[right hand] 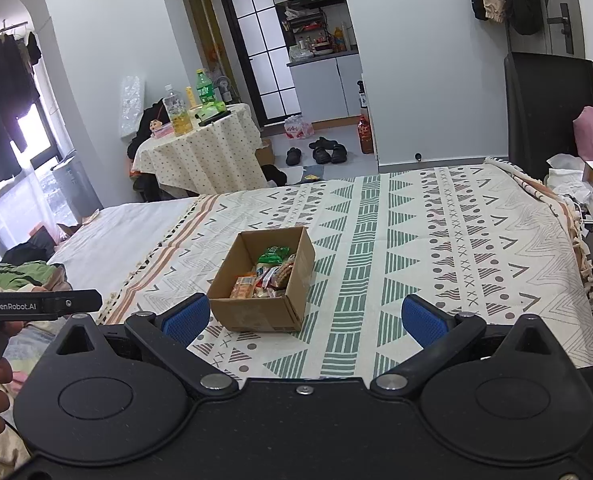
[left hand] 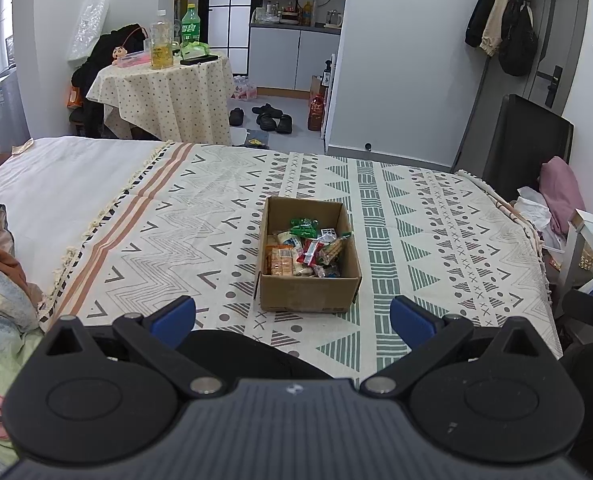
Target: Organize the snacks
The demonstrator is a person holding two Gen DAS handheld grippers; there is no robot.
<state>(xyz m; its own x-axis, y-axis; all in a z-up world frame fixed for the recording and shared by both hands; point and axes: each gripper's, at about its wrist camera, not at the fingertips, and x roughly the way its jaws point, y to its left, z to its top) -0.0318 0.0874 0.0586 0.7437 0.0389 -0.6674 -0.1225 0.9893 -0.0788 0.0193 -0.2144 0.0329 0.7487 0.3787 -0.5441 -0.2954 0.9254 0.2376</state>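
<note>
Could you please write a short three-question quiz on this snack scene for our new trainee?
1. True or false: the cardboard box holds snack packets.
2. What does the box rest on: (a) the patterned blanket, (b) the floor, (c) the round table?
3. How do the jaws of the left gripper and right gripper stand?

Key: 1 true; 2 a; 3 both open, holding nothing.

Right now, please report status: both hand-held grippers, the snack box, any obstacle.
Left hand-held gripper open, empty. Right hand-held gripper open, empty. Cardboard box on bedspread, snacks inside. Nothing between grippers and box.
</note>
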